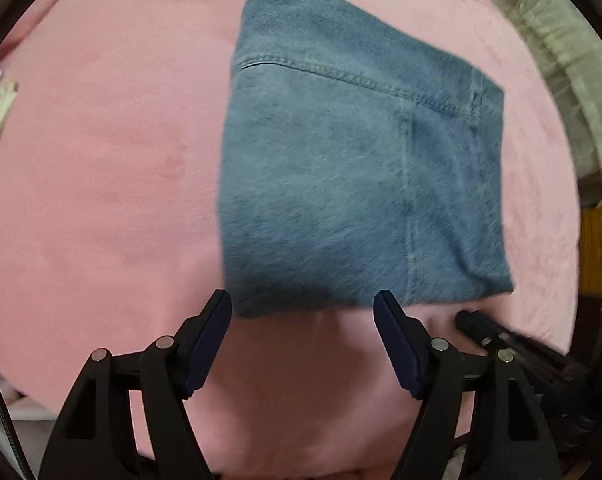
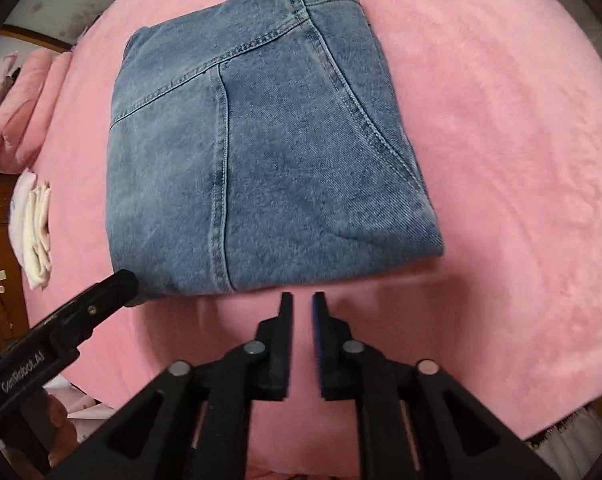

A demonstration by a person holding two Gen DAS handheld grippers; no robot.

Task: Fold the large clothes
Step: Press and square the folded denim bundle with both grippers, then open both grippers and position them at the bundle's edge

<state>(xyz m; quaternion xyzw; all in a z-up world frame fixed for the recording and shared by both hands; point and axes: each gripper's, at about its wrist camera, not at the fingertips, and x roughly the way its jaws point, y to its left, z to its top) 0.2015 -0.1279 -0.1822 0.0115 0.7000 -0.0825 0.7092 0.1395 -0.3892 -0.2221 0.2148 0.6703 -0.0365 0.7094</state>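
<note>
A: As seen from the left wrist, the folded jeans (image 1: pixel 353 160) lie flat on the pink bed cover (image 1: pixel 101 180), and the left gripper (image 1: pixel 303 320) is held just short of their near edge, jaws spread wide with nothing between them. If that edge were brushed, the top layer could be dragged and the fold spoiled. This view is blurred, so contact cannot be ruled out.

B: From the right wrist, the jeans (image 2: pixel 269 152) are seen as a tidy packet in the middle of the bed cover (image 2: pixel 501 160). The right gripper (image 2: pixel 302 300) is parted only narrowly and nothing is gripped. The left gripper (image 2: pixel 129 284) is seen at the packet's near left corner, possibly touching it.

A: A snag is judged likeliest there. Little risk is posed by the white cloths (image 2: pixel 37 232) at the bed's edge, since they lie well apart.
</note>
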